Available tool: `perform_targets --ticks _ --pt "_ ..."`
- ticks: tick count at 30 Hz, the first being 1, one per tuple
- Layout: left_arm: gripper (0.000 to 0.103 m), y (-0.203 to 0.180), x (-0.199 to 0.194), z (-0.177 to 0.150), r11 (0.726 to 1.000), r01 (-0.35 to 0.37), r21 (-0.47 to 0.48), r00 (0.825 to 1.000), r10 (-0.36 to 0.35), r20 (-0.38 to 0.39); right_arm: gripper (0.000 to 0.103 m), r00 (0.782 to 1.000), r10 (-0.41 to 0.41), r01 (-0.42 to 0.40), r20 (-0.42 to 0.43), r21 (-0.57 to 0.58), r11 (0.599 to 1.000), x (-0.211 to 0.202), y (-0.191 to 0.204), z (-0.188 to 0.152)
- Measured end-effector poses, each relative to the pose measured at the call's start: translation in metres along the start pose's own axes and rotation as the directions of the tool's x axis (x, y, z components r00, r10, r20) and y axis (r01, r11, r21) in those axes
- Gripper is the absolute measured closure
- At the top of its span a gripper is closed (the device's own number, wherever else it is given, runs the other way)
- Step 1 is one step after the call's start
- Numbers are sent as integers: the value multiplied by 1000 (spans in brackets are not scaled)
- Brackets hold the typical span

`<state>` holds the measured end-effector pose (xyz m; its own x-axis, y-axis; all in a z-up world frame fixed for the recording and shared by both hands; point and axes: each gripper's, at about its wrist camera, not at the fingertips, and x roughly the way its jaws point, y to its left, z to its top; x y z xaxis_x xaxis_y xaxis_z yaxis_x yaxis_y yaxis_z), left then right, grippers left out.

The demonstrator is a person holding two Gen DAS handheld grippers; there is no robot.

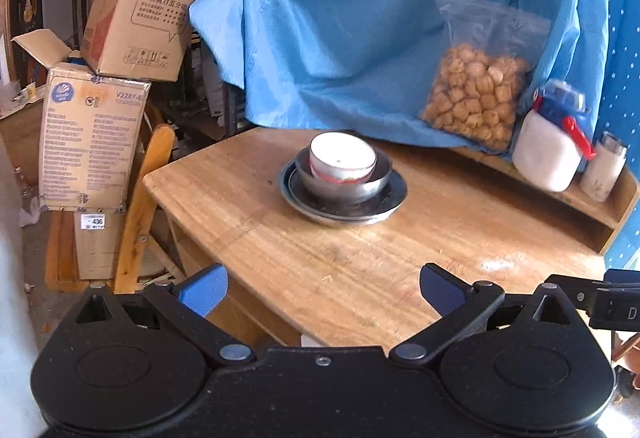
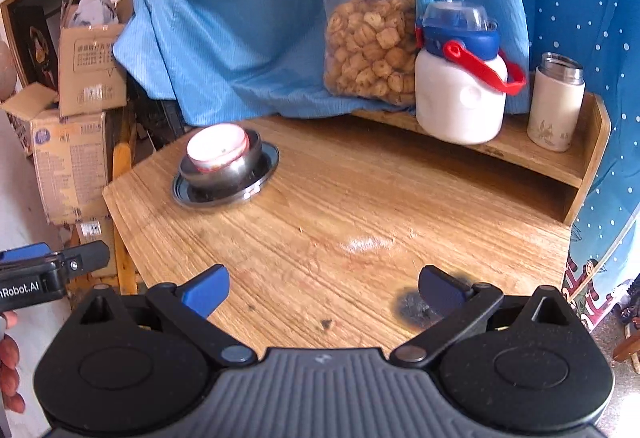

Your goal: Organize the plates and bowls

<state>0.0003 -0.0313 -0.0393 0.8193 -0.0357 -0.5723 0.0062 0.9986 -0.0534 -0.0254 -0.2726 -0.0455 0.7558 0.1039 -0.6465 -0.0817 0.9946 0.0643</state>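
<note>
On the wooden surface [image 1: 360, 278] a white bowl [image 1: 343, 157] sits inside a steel bowl [image 1: 344, 186], which rests on a steel plate [image 1: 344, 208], all stacked toward the far left edge. The left gripper [image 1: 322, 288] and the right gripper [image 2: 323, 288] both hover over the near edge, well apart from the stack, blue fingers [image 2: 206, 296] spread wide and holding nothing. A snack bag [image 2: 370, 46], a white jug [image 2: 460, 94] and a flask [image 2: 554, 102] stand on the raised shelf [image 2: 540, 158].

A blue cloth [image 1: 340, 18] drapes the upper centre behind a worn wooden surface [image 1: 360, 258] with a raised shelf [image 2: 560, 154] at right; stacked cardboard boxes [image 1: 96, 110] and a framed picture [image 2: 36, 34] crowd the left, daylight glaring.
</note>
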Motion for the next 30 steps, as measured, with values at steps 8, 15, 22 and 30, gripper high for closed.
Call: perform_targets --ticks 8,15,22,30 --pt "1 -7 -4 -9 1000 13 1 1000 -13 3 0 1000 12 -12 -5 -45 999 -1 -1 1" --pt "1 -13 -7 -8 1000 23 -2 1000 -23 18 0 1000 18 -17 2 -53 998 -2 -5 5" --pt "1 -15 -8 -8 1000 21 0 1000 -21 20 0 1000 22 -21 5 -55 998 -3 -8 6" --pt "1 -21 -14 -7 1000 17 11 999 -17 32 0 1000 25 -25 -3 -58 998 -4 -9 6"
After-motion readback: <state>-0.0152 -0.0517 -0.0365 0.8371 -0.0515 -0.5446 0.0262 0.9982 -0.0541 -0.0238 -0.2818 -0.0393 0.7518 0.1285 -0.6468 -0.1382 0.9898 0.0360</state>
